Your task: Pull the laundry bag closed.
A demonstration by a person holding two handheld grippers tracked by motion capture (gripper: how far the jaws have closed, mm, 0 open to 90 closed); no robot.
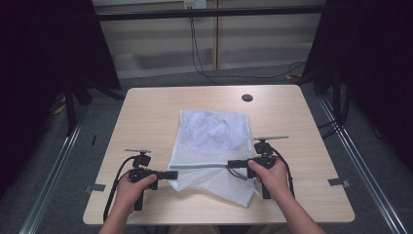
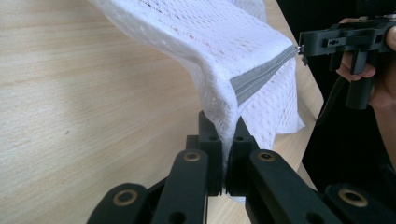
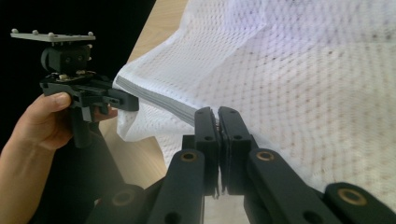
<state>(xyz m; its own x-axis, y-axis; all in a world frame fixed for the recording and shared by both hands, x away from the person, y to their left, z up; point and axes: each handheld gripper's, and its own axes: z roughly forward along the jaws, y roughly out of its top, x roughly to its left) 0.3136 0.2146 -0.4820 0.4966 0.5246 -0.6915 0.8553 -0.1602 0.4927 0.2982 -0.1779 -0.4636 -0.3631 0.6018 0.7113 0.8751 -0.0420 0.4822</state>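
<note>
Black grippers, brass rivets, bare forearms

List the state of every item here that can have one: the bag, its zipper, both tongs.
White mesh laundry bag: lying on the wooden table, near edge lifted and stretched between the tongs, something pale bundled inside.
Grey zipper: looks closed, pulled taut.
Left tongs: shut on the bag's zipper end.
Right tongs: shut at the other zipper end, probably on the pull.

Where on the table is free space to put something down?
Bare table lies left of the mesh laundry bag, right of it, and behind it near the round hole. Crowded along the zipper, between left claw and right claw.
</note>
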